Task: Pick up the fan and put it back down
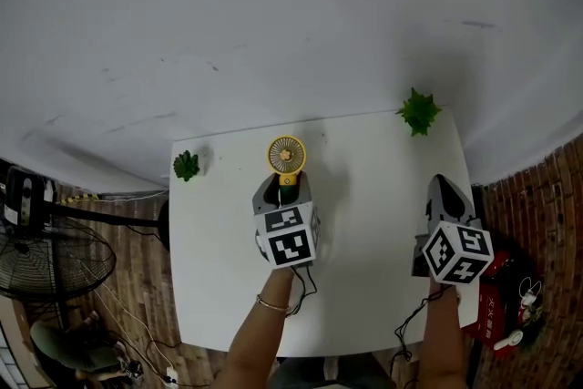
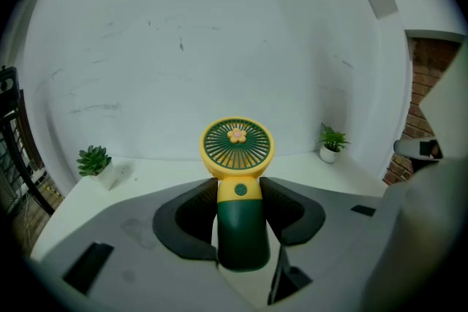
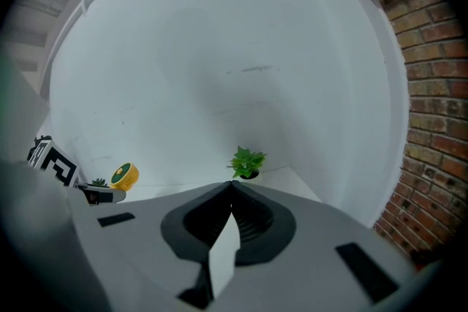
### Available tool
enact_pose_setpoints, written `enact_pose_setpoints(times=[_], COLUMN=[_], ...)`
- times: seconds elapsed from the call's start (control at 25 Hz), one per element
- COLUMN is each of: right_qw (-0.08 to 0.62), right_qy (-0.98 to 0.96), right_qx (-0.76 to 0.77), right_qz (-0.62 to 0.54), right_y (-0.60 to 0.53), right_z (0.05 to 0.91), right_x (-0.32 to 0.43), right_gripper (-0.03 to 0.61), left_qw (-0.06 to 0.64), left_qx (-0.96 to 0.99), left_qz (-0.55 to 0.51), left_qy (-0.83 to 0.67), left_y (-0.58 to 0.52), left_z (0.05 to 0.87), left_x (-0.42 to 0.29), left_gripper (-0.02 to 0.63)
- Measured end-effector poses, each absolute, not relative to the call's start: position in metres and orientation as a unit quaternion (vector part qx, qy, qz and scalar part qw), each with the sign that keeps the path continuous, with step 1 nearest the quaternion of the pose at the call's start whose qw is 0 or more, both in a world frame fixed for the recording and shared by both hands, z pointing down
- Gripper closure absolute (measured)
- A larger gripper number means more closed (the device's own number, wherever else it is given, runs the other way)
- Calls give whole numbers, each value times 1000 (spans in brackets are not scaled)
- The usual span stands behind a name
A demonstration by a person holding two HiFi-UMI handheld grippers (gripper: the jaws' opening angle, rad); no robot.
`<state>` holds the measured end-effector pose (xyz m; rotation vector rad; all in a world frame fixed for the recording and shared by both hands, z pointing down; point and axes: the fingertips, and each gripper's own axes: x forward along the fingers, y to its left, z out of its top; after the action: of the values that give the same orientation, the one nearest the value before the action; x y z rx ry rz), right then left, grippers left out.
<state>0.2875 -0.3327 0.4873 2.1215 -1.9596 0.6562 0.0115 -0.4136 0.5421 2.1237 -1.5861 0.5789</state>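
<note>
The left gripper (image 2: 240, 190) is clamped on the fan (image 1: 286, 158). Its two jaws press from both sides on the top of the green handle (image 2: 240, 230), just under the round yellow head (image 2: 237, 146). The fan stands upright in the grip, over the back part of the white table (image 1: 364, 196), between the two small plants (image 1: 187, 165) (image 1: 419, 111). I cannot tell if its base touches the table or hangs a little above it. The right gripper (image 3: 231, 186) is near the right edge of the table, with its jaws together and nothing in them.

The fan looks to me like a small plastic hand fan, so I judge it light and stiff. The smooth handle can be a bit slippery, and the thin grille of the head looks fragile. The handle is the good place to hold it, as now, never the head. The base seems narrow, so I think it can tip over if it is released while tilted.
</note>
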Motion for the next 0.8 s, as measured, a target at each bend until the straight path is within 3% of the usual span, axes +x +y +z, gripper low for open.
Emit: enact_pose_setpoints(times=[0.8], right_qw=[92], right_qy=[-632], right_qx=[721], right_qz=[271], right_y=[-336], right_z=[538], right_x=[304], right_gripper=[578], left_qw=[243], left_qx=[753], left_qz=[276], left_qy=[-545], left_y=[-433], left_z=[598], left_x=[29], left_gripper=[436])
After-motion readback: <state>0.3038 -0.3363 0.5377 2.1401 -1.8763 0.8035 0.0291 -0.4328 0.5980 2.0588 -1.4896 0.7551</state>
